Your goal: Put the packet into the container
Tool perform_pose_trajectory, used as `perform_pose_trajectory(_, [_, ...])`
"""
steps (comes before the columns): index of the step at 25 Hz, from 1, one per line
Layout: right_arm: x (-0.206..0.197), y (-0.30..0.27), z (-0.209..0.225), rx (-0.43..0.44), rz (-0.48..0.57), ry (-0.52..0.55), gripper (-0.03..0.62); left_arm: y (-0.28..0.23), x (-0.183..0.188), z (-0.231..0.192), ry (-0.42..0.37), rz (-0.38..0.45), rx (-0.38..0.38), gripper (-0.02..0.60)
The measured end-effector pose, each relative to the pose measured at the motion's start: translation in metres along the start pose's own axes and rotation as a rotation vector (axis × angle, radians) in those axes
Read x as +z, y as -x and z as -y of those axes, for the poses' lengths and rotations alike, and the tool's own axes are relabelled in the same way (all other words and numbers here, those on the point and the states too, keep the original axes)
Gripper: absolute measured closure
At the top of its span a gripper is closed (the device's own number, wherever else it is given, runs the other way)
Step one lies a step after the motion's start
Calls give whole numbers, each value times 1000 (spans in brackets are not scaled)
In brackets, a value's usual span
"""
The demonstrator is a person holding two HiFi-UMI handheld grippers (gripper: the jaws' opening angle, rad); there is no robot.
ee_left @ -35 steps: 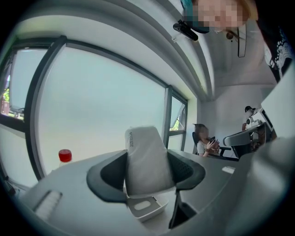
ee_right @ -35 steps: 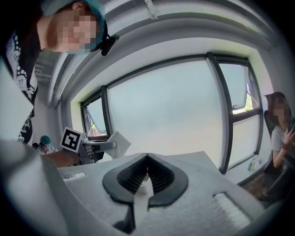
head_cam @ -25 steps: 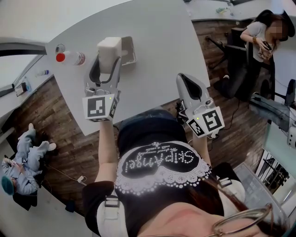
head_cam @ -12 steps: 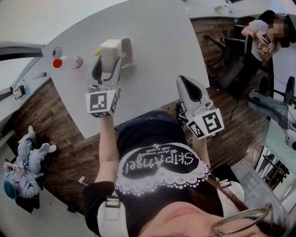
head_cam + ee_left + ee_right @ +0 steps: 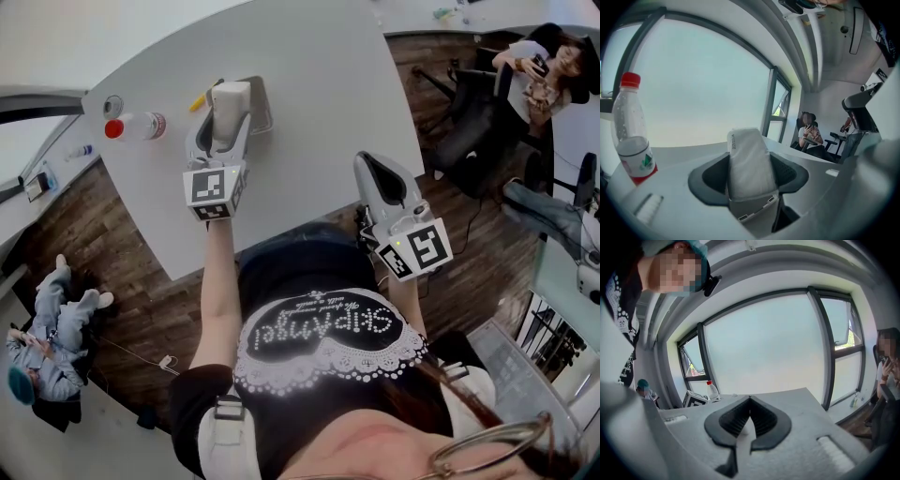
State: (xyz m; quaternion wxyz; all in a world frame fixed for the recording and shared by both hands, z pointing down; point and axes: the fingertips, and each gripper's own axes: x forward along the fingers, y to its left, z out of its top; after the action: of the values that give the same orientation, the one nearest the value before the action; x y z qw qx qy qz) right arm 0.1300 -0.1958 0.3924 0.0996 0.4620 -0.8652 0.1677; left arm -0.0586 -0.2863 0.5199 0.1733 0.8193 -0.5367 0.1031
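Left claw [image 5: 750, 168]: gripping the packet [image 5: 231, 97]. Both dark pads press on its long sides. The jaws stand wide, with the packet filling the gap between them.

Packet: white and soft-looking, standing on end in the grip. Its upper half sticks out past the jaw tips. One edge carries a line of small print, too small to read.

Container [image 5: 265, 111]: shallow metal tray on the tabletop [image 5: 319, 103], at 1 o'clock of the left claw in the head view. There the packet overlaps the tray's left part. I cannot tell whether the packet touches the tray or is held above it.

At 10 o'clock of the left claw, just beside the packet's far end, is a small yellow item [image 5: 200, 100]. It is too small to identify.

Bottle [image 5: 141, 125]: clear plastic with a red cap and a label at the base. It is at 9 o'clock of the left claw, near the tabletop's left edge and apart from the packet. The left gripper view shows it standing about upright.

Right claw [image 5: 750, 401]: closed, ribbed pads meeting at the tips, nothing gripped. In the head view it sits at 4 o'clock of the left claw, over the tabletop's near edge and well apart from the tray.

Background: a seated person [image 5: 548, 61] at 2 o'clock beyond the tabletop.
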Motion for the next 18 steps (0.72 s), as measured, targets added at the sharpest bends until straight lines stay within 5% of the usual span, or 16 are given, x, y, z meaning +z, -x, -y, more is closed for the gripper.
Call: perform_pose_trajectory(18, [-1,-3,-2,9,-9,-4,594,-11,-22,7,0,-95,-20,316])
